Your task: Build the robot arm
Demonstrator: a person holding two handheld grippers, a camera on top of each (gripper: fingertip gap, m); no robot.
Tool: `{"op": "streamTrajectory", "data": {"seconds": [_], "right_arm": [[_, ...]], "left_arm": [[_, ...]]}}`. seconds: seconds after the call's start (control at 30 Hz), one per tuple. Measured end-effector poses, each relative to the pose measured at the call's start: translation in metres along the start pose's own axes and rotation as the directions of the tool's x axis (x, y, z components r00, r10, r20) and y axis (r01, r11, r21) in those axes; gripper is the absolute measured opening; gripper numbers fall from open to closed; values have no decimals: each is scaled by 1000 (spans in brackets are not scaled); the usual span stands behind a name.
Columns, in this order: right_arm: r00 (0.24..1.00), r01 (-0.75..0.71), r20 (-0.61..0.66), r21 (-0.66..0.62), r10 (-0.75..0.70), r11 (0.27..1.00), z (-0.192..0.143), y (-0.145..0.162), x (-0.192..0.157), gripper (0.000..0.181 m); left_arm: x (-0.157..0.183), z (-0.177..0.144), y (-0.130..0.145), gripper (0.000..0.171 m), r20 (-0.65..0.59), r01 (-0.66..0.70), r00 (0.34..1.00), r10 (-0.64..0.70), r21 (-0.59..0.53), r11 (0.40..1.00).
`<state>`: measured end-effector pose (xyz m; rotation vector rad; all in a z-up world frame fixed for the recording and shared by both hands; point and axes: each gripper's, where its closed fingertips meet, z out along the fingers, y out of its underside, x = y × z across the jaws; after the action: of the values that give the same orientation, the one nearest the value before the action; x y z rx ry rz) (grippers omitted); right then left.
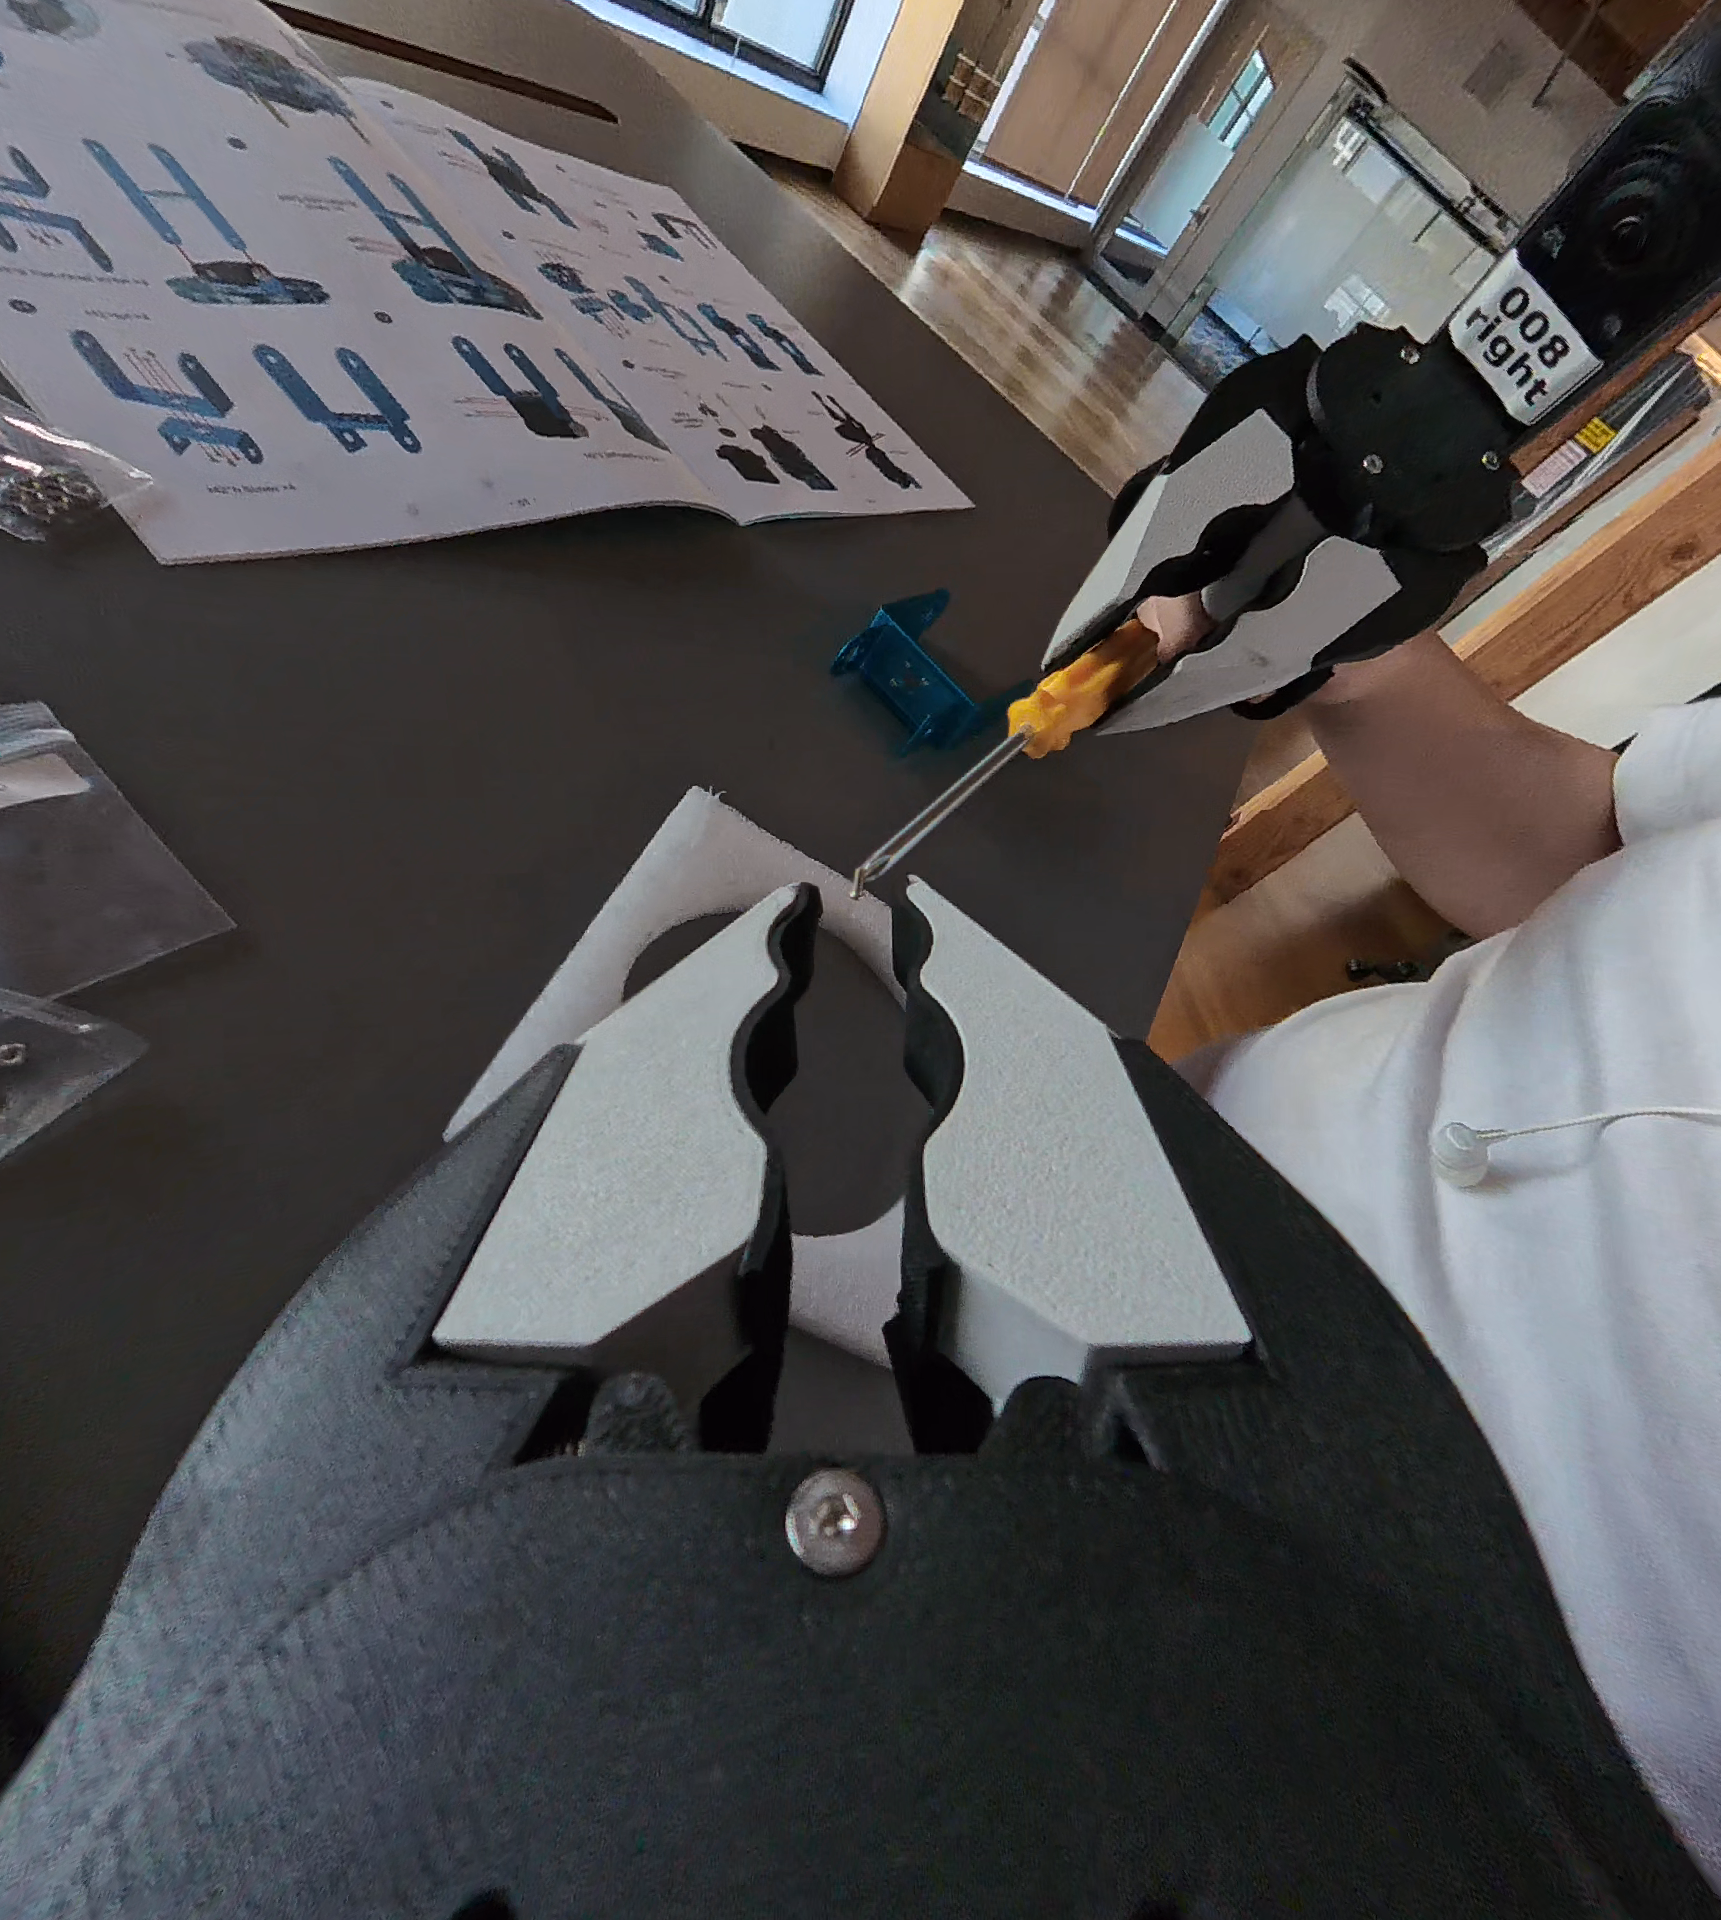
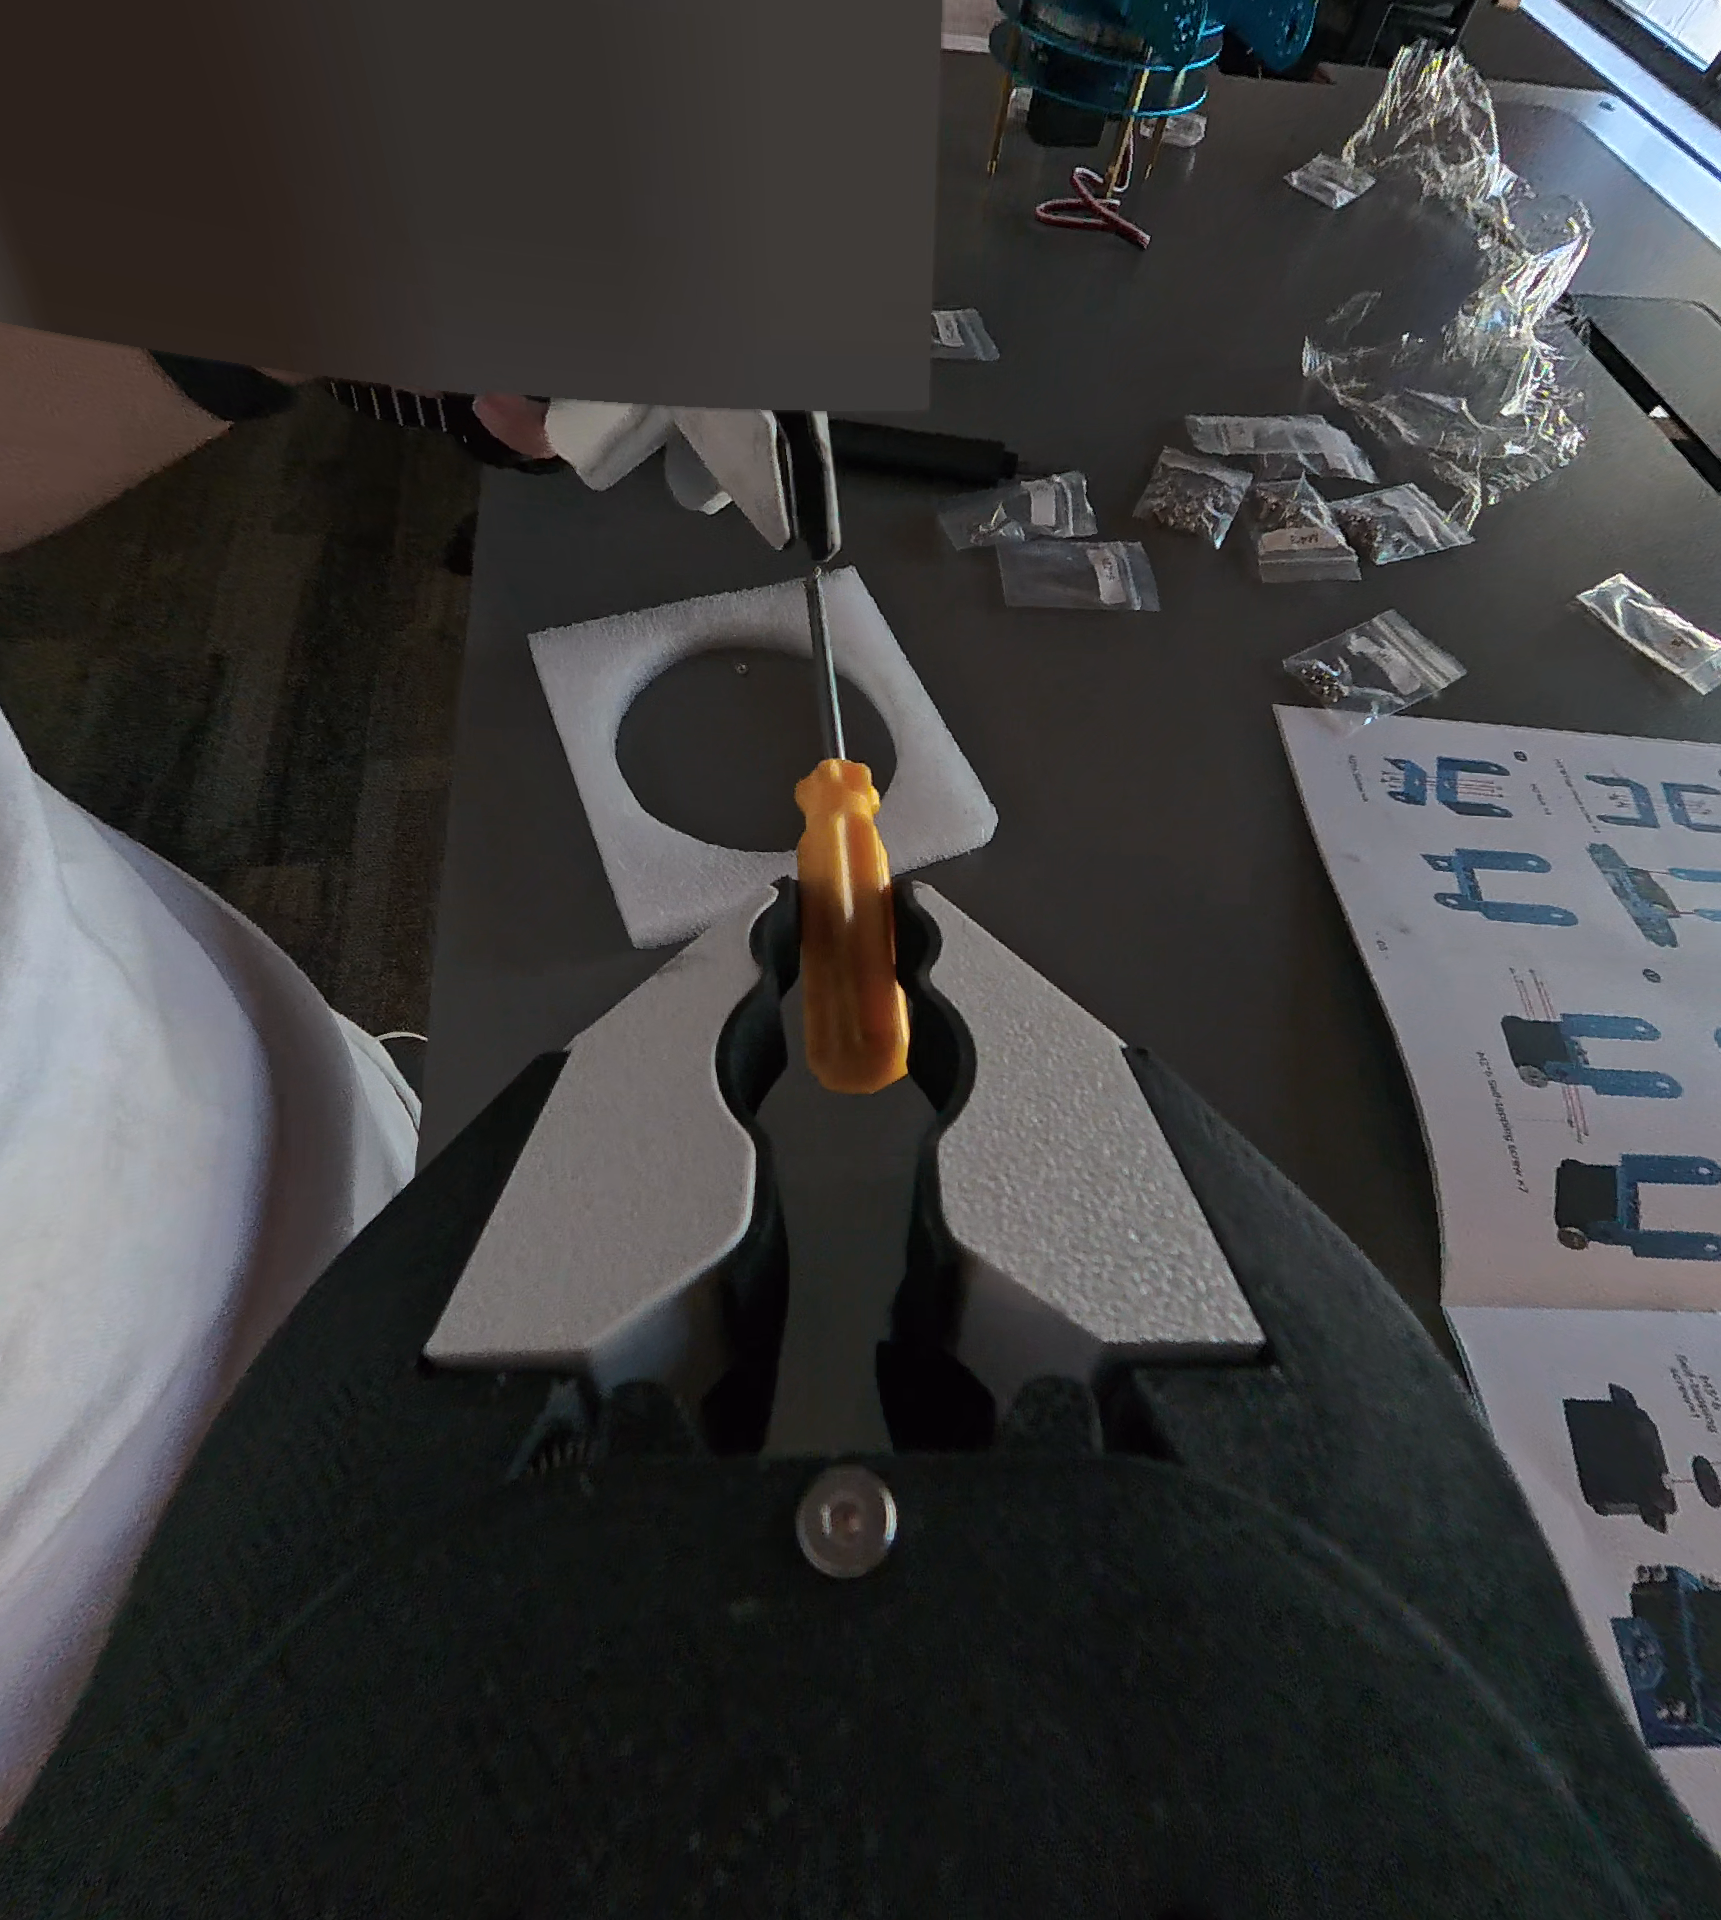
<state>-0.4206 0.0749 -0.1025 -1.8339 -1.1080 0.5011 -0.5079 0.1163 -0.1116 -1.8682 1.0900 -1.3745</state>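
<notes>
Gripping the yellow-handled screwdriver [image 2: 851, 956] by its handle, the right claw [image 2: 843, 904] points the shaft at the tips of the left claw [image 1: 858, 902], whose jaws stand narrowly apart; whether they pinch a tiny screw I cannot tell. Doing this well likely means keeping the blade in line with the tips, steady. Below lies one white foam square [image 2: 762, 748] with a round hole on the dark counter [image 1: 523, 727]. One open instruction booklet [image 1: 399, 312], one blue metal bracket [image 1: 903, 681] and roughly ten small hardware bags [image 2: 1074, 571] lie farther out.
</notes>
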Motion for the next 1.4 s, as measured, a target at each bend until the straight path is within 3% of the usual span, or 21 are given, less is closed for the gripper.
{"op": "streamTrajectory", "data": {"seconds": [0.13, 0.27, 0.53, 0.8, 0.93, 1.0, 1.1, 1.23, 1.4], "right_arm": [[1000, -4, -2, 5, 4, 1000, -1, -1, -1, 16], [1000, -20, -7, 28, 21, 999, -4, -6, -1, 16], [999, -25, -21, 27, 26, 999, -7, -4, -3, 16], [997, -45, -64, 3, 45, 999, -26, 7, 1, 16], [969, -104, -232, -59, 88, 993, -93, 41, 24, 17], [930, -149, -356, -135, 92, 980, -139, 78, 44, 17], [903, -223, -409, -185, 131, 957, -183, 128, 56, 16], [909, -245, -389, -209, 149, 947, -193, 168, 62, 17], [936, -207, -323, -196, 136, 959, -186, 183, 68, 17]], "left_arm": [[0, 5, 6, 16, 11, -52, 999, 52, -56, 997], [3, 10, 2, 15, 4, -76, 997, 76, -33, 997], [6, 11, 2, 2, 0, -114, 994, 114, -36, 993], [10, 13, 4, 1, -6, -135, 991, 135, -87, 987], [17, 16, 5, 0, -4, -154, 988, 155, -152, 976], [22, 20, 6, 0, -8, -166, 986, 168, -194, 967], [29, 34, 6, 0, -15, -184, 982, 186, -243, 952], [34, 61, 8, 0, -22, -198, 979, 203, -329, 923], [36, 95, 13, 0, -12, -212, 973, 230, -434, 876]]}}
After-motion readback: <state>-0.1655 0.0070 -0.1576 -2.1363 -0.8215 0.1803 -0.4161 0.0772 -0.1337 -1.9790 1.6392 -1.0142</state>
